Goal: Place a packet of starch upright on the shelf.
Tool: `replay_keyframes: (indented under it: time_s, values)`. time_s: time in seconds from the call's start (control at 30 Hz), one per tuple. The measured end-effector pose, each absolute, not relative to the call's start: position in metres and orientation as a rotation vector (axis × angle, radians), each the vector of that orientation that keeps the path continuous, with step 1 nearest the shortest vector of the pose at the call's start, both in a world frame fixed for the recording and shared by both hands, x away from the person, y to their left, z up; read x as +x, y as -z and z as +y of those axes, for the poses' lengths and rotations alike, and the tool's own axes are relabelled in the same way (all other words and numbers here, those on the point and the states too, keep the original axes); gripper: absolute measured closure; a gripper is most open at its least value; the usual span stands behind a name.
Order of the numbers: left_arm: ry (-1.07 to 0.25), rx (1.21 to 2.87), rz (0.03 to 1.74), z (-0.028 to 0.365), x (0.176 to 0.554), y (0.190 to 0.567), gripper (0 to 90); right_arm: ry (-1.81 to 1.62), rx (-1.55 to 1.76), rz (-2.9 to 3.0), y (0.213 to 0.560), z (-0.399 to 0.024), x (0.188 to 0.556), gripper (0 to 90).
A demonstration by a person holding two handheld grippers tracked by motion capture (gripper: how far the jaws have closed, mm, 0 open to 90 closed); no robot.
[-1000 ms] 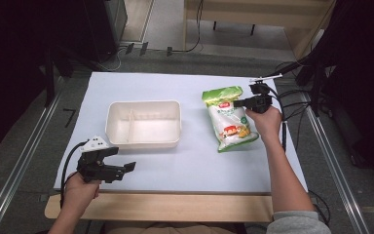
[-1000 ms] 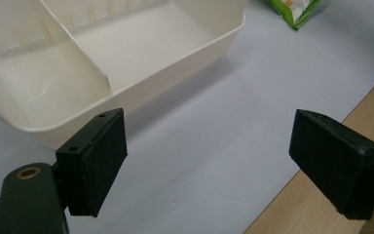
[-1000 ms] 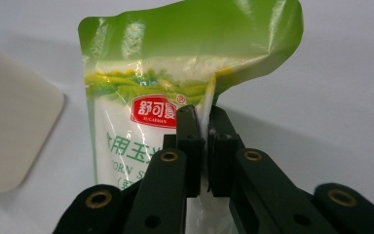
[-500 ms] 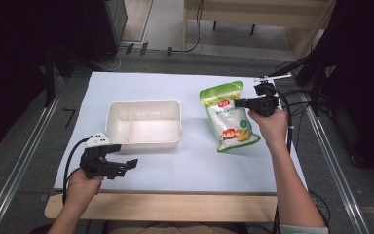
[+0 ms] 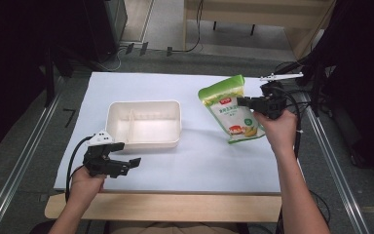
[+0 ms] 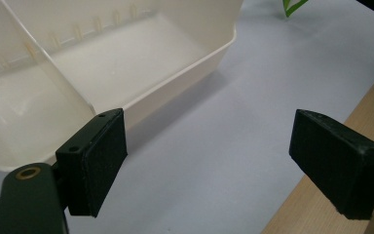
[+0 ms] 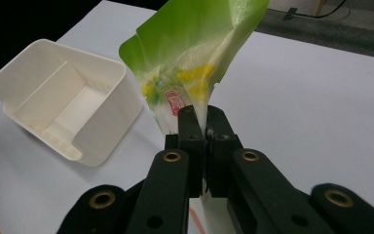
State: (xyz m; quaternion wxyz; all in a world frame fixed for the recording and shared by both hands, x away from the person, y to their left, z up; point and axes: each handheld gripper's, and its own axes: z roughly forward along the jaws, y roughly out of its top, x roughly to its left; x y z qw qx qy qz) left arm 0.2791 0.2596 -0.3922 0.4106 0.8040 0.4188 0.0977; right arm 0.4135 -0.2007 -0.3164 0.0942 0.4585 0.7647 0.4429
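Note:
A green and white snack bag [image 5: 229, 109] hangs lifted above the white table at the right, pinched at its right edge by my right gripper [image 5: 246, 102]. In the right gripper view the two jaws are shut on the bag [image 7: 195, 63] with its edge squeezed between them [image 7: 205, 127]. A cream plastic bin [image 5: 145, 123] with a divider stands at the table's middle; it also appears in the right gripper view [image 7: 63, 100] and the left gripper view [image 6: 92, 63]. My left gripper [image 5: 129, 161] hovers near the front left, open, jaws wide apart with nothing between them [image 6: 209, 161].
The white table sheet [image 5: 204, 161] ends at a wooden front edge [image 5: 175, 207]. Metal rails run along both sides. Cables [image 5: 302, 97] trail off the right edge behind the right gripper. Dark furniture stands beyond the table's back.
The right gripper has lifted the snack bag off the table and carried it up and slightly left. The left gripper has shifted a little to the right.

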Motion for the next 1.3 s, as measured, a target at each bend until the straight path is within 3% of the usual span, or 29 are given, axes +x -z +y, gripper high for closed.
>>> replay_keyframes:
  time_s: [0.37, 0.93, 1.3]
  values:
    - [-0.231, 2.031, 1.044, 0.257, 0.279, 0.394, 14.6, -1.372, 1.294, 2.283, 0.301, -0.181, 0.41, 89.2]
    - [-0.263, 2.009, 1.079, 0.261, 0.278, 0.392, 14.6, -1.367, 1.252, 2.329, 0.275, -0.135, 0.435, 89.3]
    - [-0.26, 1.996, 1.074, 0.261, 0.278, 0.393, 14.6, -1.314, 1.191, 2.329, 0.242, -0.109, 0.444, 89.3]
